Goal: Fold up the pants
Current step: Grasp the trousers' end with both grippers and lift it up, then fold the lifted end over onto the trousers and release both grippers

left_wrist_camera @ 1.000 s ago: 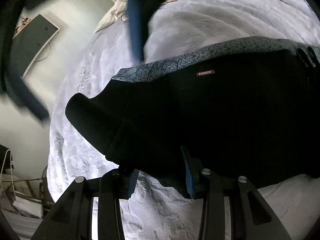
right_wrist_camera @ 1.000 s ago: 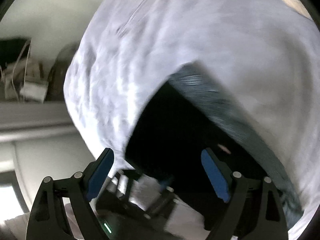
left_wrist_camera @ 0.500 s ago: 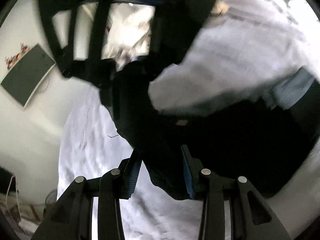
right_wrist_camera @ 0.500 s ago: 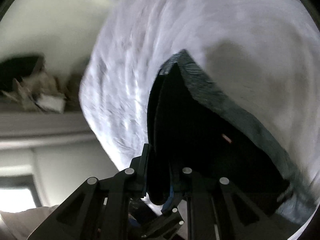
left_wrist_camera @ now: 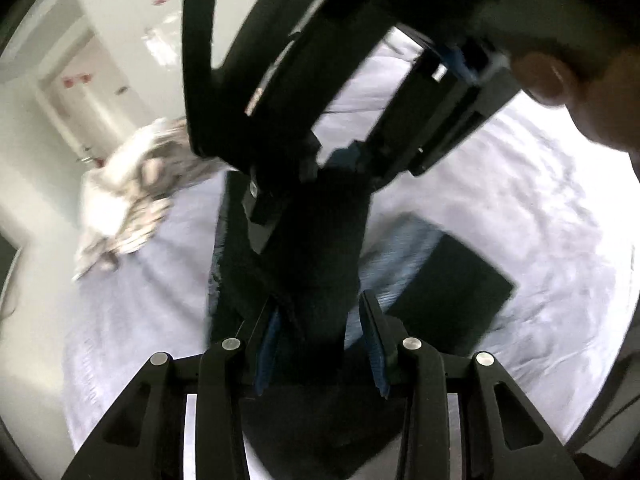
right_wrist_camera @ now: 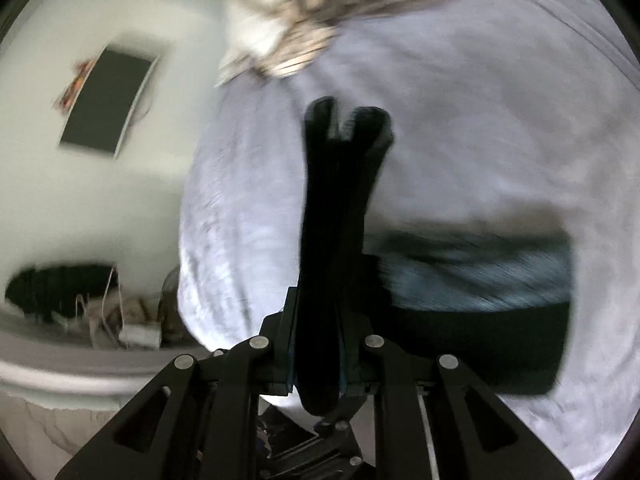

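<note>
The black pants [left_wrist_camera: 316, 248] with a blue patterned waistband hang lifted above the white bed. My left gripper [left_wrist_camera: 320, 340] is shut on a bunch of the black cloth. My right gripper [right_wrist_camera: 318, 344] is shut on a thick fold of the pants [right_wrist_camera: 336, 200], which stands up between its pads. In the left wrist view the right gripper [left_wrist_camera: 304, 184] and the hand holding it are close above, gripping the same cloth. The rest of the pants [right_wrist_camera: 472, 300] lies flat on the bed at the right.
The white bedsheet [right_wrist_camera: 460, 128] fills most of both views. A crumpled striped cloth [left_wrist_camera: 128, 200] lies at the bed's far side. A dark wall screen [right_wrist_camera: 108, 100] and floor clutter [right_wrist_camera: 100, 308] are at the left, past the bed edge.
The right gripper went from open to shut on the pants. Both grippers then lifted the cloth off the bed and came close together.
</note>
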Action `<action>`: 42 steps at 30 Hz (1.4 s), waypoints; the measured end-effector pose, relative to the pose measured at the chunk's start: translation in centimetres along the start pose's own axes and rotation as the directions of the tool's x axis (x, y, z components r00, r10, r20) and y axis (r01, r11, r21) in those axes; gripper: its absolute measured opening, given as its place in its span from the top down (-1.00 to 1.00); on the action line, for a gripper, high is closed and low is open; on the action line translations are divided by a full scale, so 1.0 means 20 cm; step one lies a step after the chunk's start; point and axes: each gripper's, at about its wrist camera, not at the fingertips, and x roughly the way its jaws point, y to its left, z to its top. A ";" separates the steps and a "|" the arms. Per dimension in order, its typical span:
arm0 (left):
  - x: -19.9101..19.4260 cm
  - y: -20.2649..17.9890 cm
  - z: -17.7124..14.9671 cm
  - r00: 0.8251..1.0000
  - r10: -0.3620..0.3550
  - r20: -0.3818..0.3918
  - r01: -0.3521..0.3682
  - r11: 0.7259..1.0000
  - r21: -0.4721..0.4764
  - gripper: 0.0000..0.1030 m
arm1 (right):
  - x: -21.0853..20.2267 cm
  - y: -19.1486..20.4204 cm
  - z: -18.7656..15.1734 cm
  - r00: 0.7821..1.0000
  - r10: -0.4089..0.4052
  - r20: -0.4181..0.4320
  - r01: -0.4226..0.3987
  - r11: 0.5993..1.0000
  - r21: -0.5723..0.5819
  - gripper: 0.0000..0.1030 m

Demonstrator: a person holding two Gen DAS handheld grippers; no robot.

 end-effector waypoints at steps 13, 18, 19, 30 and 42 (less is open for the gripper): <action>0.30 -0.51 -0.11 0.988 -0.042 -0.147 0.069 0.980 0.186 0.14 | 0.21 -0.82 -0.25 0.999 -0.002 -0.052 0.017 0.955 0.295 0.63; 0.20 -0.44 -0.15 0.983 -0.110 -0.150 0.130 0.982 0.134 -0.05 | 0.21 -0.79 -0.29 0.999 -0.035 -0.031 0.043 0.961 0.274 0.59; 0.15 -0.40 -0.16 0.983 -0.121 -0.137 0.137 0.984 0.112 -0.05 | 0.21 -0.80 -0.31 0.998 -0.061 -0.030 0.066 0.965 0.255 0.57; 0.19 0.19 -0.42 0.936 -0.024 -0.351 -0.062 0.971 -0.229 -0.05 | 0.09 -0.65 -0.45 0.923 -0.385 0.010 0.377 0.910 0.171 0.16; 0.28 0.16 -0.52 0.913 -0.053 -0.403 -0.064 0.960 -0.273 -0.43 | 0.23 -0.39 -0.37 0.901 -0.432 0.044 0.428 0.901 0.076 0.16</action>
